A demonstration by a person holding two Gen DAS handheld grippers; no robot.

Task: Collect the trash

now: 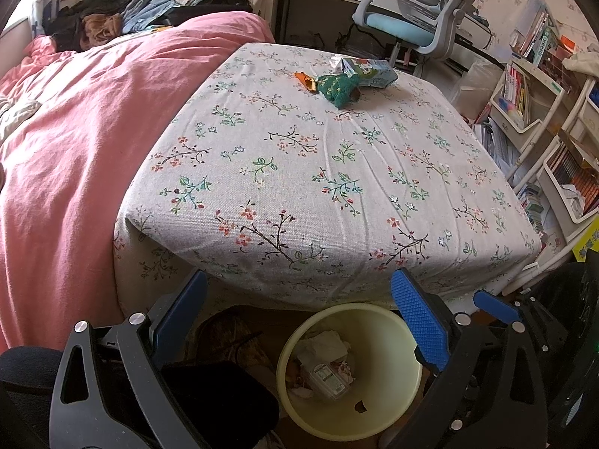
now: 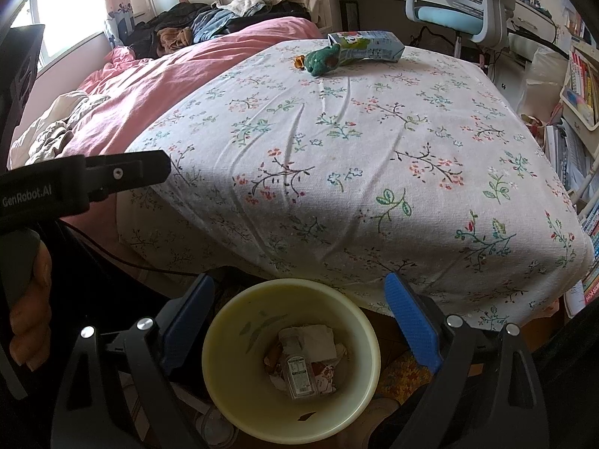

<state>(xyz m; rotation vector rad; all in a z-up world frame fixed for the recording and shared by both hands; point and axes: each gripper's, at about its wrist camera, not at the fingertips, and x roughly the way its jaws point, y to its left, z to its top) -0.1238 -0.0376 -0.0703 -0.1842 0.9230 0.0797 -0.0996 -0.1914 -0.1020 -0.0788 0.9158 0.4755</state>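
Note:
A pale yellow bin [image 1: 378,404] stands on the floor below the table's near edge, also in the right wrist view [image 2: 232,393]. It holds crumpled tissue and a small plastic bottle [image 2: 299,374]. At the table's far end lie a carton [image 1: 370,71], a green crumpled wrapper [image 1: 338,88] and an orange wrapper [image 1: 306,80]; they also show in the right wrist view: the carton [image 2: 370,46], the green wrapper [image 2: 322,58]. My left gripper [image 1: 299,318] is open and empty above the bin. My right gripper [image 2: 299,318] is open and empty above the bin.
A floral cloth covers the table [image 1: 318,172]. A pink bed [image 1: 75,131] with piled clothes lies left. A blue-grey office chair [image 1: 419,11] and a desk stand behind. Shelves of books [image 1: 524,93] stand right. The left gripper's body [image 2: 75,179] shows at left.

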